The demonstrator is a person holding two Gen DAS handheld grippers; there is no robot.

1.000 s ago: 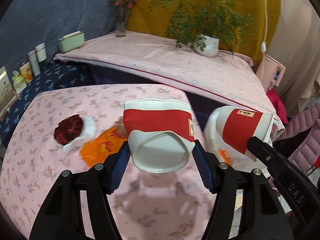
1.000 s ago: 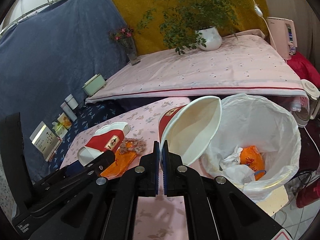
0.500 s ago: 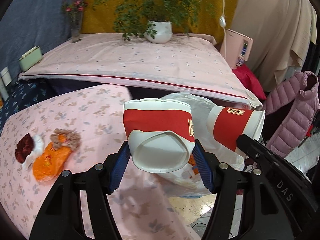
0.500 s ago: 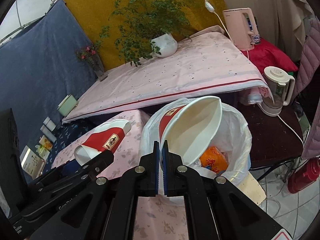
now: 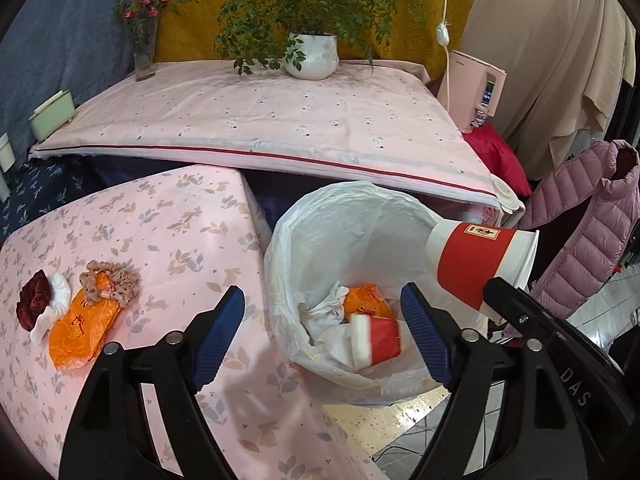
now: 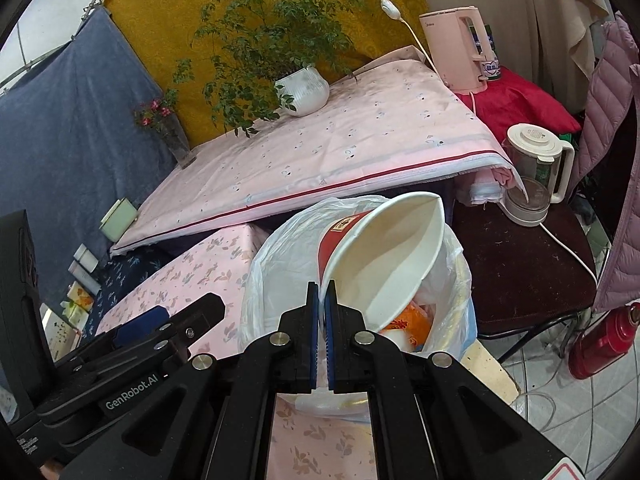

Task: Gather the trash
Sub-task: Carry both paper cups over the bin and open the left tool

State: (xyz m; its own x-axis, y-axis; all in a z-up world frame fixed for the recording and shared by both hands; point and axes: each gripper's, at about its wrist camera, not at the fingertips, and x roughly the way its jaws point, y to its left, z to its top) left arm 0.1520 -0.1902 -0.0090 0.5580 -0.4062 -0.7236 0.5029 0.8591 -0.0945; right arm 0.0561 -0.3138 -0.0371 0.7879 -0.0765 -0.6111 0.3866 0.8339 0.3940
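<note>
My left gripper [image 5: 322, 334] is open and empty, above the near rim of the white-lined trash bin [image 5: 304, 224]. A red-and-white paper cup [image 5: 376, 342] lies inside the bin among white paper and an orange wrapper [image 5: 364, 300]. My right gripper [image 6: 321, 300] is shut on the rim of a second red-and-white paper cup [image 6: 384, 256], held tilted over the bin [image 6: 260, 276]; this cup also shows in the left wrist view [image 5: 476, 264]. An orange wrapper [image 5: 82, 326] lies on the pink table [image 5: 180, 232].
A dark red and white scrunchie [image 5: 42, 306] and a beige scrunchie [image 5: 110, 284] lie beside the table wrapper. Behind stands a bed with a potted plant [image 5: 312, 56]. A chair with a kettle [image 6: 532, 176], a red flask [image 6: 604, 340] and a pink jacket [image 5: 592, 224] are at the right.
My left gripper has opened and let go of its cup, which now lies in the bin. Both grippers have moved right, over the bin. The right gripper still holds its cup.
</note>
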